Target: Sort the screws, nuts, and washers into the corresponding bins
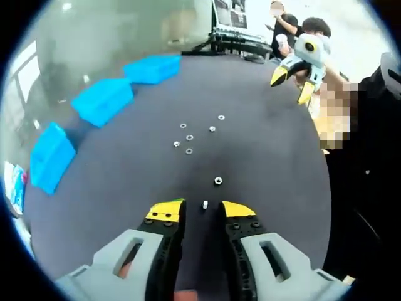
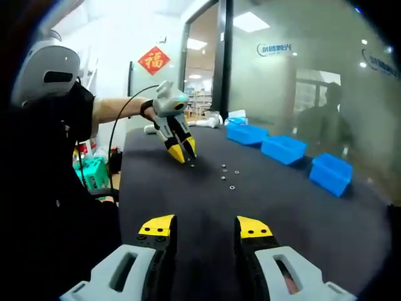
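A small silvery screw stands on the dark grey table between the parted yellow tips of the left tongs, a dark hexagonal nut just beyond. Shiny washers lie scattered farther on, near three blue plastic bins. The right tongs hover apart, holding nothing.
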A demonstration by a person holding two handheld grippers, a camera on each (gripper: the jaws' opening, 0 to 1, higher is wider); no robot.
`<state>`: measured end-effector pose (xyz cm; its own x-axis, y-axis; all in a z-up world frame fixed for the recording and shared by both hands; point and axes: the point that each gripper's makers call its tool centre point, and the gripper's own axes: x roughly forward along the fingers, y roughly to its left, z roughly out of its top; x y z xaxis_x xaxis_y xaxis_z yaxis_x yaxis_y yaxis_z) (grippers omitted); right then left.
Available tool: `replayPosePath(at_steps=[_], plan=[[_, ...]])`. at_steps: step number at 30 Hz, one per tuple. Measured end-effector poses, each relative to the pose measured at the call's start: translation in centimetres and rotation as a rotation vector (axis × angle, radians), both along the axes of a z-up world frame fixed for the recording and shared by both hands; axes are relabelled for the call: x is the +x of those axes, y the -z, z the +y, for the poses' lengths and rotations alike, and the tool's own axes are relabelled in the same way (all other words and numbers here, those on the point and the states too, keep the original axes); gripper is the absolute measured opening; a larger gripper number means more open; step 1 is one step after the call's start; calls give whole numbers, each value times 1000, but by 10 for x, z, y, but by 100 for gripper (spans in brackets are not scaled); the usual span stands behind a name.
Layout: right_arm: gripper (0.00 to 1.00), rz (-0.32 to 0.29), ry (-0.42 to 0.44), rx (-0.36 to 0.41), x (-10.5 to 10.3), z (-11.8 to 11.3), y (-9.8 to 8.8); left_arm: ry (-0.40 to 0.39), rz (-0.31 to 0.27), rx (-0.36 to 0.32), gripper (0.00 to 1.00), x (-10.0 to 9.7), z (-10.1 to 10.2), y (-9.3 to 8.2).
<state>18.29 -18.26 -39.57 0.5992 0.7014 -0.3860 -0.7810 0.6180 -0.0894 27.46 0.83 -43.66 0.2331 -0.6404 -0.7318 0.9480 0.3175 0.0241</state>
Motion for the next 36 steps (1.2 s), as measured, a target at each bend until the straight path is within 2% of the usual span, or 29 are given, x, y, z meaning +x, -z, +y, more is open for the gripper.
replayPosePath(at_steps=[6, 9, 12, 19, 20, 21, 24, 27, 31, 36], plan=[[33, -5, 3, -2, -2, -1, 1, -22, 42, -12, 11, -1, 0, 1], [33, -4, 1, -4, -3, 0, 2, -33, 38, -12, 4, 2, 2, 1], [33, -6, -2, -6, -3, 1, 1, -50, 55, -25, 4, 4, 3, 2], [33, -15, 22, -2, 0, -2, 0, -60, 44, -72, 3, 3, 0, -1], [33, -18, 29, 0, 1, -2, 0, -61, 36, -88, 3, 4, -1, -3], [33, -23, 38, 2, 2, -3, 0, -83, 31, -135, 3, 6, -3, -8], [33, -31, 54, 11, 2, -4, -1, -146, 8, -213, 2, 15, 0, -17], [33, -42, 73, 24, 2, -4, -3, -208, -30, -323, 2, 25, 2, -34], [33, -51, 90, 37, 0, -4, -6, -318, -99, -424, 2, 44, 14, -56], [33, -64, 111, 55, -1, -4, -12, -415, -200, -493, 2, 69, 31, -77]])
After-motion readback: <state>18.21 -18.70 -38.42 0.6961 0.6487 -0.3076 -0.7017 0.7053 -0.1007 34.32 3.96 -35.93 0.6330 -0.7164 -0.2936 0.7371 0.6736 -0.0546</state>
